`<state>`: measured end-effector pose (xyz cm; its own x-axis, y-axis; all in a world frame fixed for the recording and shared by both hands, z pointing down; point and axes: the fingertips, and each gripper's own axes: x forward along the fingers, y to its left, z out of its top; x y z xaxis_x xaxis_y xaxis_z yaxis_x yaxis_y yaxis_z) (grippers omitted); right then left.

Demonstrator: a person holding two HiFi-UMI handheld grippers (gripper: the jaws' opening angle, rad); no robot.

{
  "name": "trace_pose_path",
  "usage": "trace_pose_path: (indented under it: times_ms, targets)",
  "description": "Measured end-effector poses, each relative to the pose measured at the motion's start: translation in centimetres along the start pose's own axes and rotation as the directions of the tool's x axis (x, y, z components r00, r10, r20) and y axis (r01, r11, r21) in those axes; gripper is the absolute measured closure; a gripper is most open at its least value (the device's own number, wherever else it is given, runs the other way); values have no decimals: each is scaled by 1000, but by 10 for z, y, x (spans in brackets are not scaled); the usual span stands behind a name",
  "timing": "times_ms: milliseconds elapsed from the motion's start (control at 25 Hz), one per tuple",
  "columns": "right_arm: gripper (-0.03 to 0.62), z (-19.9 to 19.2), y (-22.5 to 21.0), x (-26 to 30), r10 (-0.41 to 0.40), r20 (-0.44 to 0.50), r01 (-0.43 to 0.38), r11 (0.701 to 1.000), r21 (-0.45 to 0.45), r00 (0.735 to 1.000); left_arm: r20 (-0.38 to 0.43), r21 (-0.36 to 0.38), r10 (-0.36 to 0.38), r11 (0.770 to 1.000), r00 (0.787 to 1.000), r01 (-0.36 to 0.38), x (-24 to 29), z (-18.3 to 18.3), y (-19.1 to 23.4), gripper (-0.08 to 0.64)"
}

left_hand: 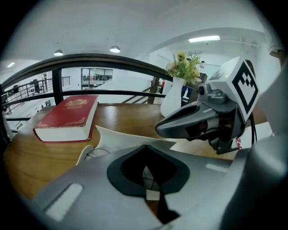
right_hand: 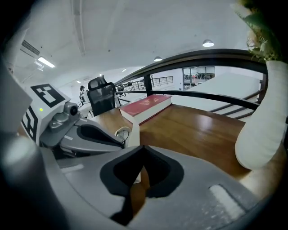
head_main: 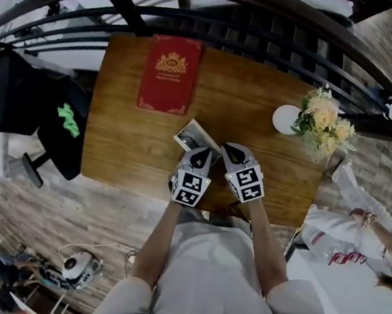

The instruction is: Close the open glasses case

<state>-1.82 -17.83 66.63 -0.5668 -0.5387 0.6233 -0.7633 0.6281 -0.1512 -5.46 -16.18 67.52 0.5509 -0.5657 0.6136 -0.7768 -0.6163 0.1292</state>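
We see the glasses case open on the wooden tabletop, approx. mid-table and a little toward the near edge. Both grippers sit right at its near side. The left gripper has its tips just short of the case's near long side. The right gripper has its tips just beside the case's near-right end. We can't tell whether either one touches it. In the left gripper view the jaws meet at the tips w/ only a thin slit behind them and nothing gripped; the case lies directly ahead and spreads to the left. In the right gripper view the jaws are likewise together at the tips and grip nothing, w/ the case ahead and to the left of them. The case's long axis lies at a slant to the tabletop edges, far-left end to near-right end. Its pale lid stands raised along the far-right side and the tray w/ the glasses faces near-left. Elsewhere, a red book lies at the far edge, left of centre. A white vase w/ flowers stands near the right edge. Both are well apart from the case.
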Motion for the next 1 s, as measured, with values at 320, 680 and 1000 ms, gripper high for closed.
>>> trace_pose_path:
  times_ms: [320, 680, 1000]
  targets:
    - [589, -7, 1, 10, 16, -35, -15, 1000, 11, 999, -18, -19, -7, 1000, 1000, 6, 12, -1, -3, 540]
    - [589, -7, 13, 12, 36, -52, -35, 999, 5, 998, -18, -26, -13, 1000, 1000, 13, 7, -2, -1, 540]
    - [589, -10, 30, 12, 59, -66, -60, 998, -13, 996, -13, -37, -9, 999, 1000, 8, -4, -11, 1, 540]
